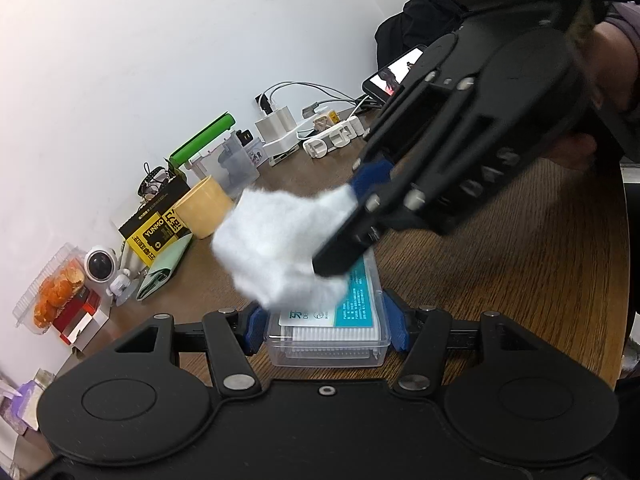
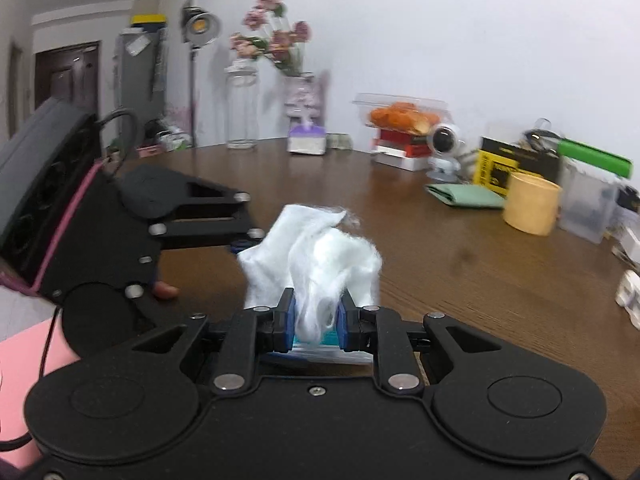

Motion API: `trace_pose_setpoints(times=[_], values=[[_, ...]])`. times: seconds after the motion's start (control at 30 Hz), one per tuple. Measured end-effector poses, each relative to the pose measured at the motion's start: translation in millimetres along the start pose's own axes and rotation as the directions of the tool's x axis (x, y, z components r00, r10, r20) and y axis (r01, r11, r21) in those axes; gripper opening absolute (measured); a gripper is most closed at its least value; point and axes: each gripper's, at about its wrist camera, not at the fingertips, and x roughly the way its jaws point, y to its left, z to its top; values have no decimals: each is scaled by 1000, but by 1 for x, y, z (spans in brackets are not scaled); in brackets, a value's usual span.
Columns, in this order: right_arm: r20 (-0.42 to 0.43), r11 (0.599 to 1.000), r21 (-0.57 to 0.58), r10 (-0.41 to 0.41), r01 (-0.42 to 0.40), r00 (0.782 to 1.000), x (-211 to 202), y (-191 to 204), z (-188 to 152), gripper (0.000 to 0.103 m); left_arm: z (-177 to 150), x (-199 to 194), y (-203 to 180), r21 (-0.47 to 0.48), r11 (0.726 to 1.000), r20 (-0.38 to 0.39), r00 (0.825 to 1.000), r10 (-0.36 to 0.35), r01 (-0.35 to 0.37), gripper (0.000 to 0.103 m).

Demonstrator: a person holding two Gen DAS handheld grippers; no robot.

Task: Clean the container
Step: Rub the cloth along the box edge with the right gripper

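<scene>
A clear plastic container [image 1: 332, 344] with a white and teal label lies on the brown wooden table [image 1: 500, 260]. My left gripper [image 1: 325, 328] is shut on it, one blue pad pressing each long side. A crumpled white tissue [image 1: 276, 248] rests on the container's lid. My right gripper [image 1: 356, 216] reaches in from the upper right and is shut on that tissue. In the right wrist view the tissue [image 2: 316, 264] bulges up between the blue pads of the right gripper [image 2: 316, 320], with the container [image 2: 316, 350] just below. The left gripper [image 2: 244, 240] shows at the left.
Along the wall stand a yellow cup [image 1: 204, 208], a yellow-black box [image 1: 160, 232], a green wallet [image 1: 160, 272], a small white camera figure [image 1: 100, 268], a fruit clamshell [image 1: 52, 292], a power strip [image 1: 332, 136] and a phone [image 1: 396, 72]. A glass jar [image 2: 242, 108] and tissue box [image 2: 306, 140] stand farther back.
</scene>
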Motion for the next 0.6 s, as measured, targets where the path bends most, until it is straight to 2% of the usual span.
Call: trace_pose_setpoints(times=[0.17, 0.53, 0.6], values=[[6, 1000, -3, -26, 26, 1000, 1, -1, 0, 21, 1, -5, -7, 2, 1000, 0, 1000, 2, -2, 58], [4, 1000, -1, -25, 25, 1000, 0, -2, 0, 21, 5, -16, -16, -6, 1000, 0, 1000, -4, 4, 58], [4, 1000, 0, -24, 24, 1000, 0, -2, 0, 21, 5, -9, -4, -9, 1000, -2, 1000, -7, 7, 58]])
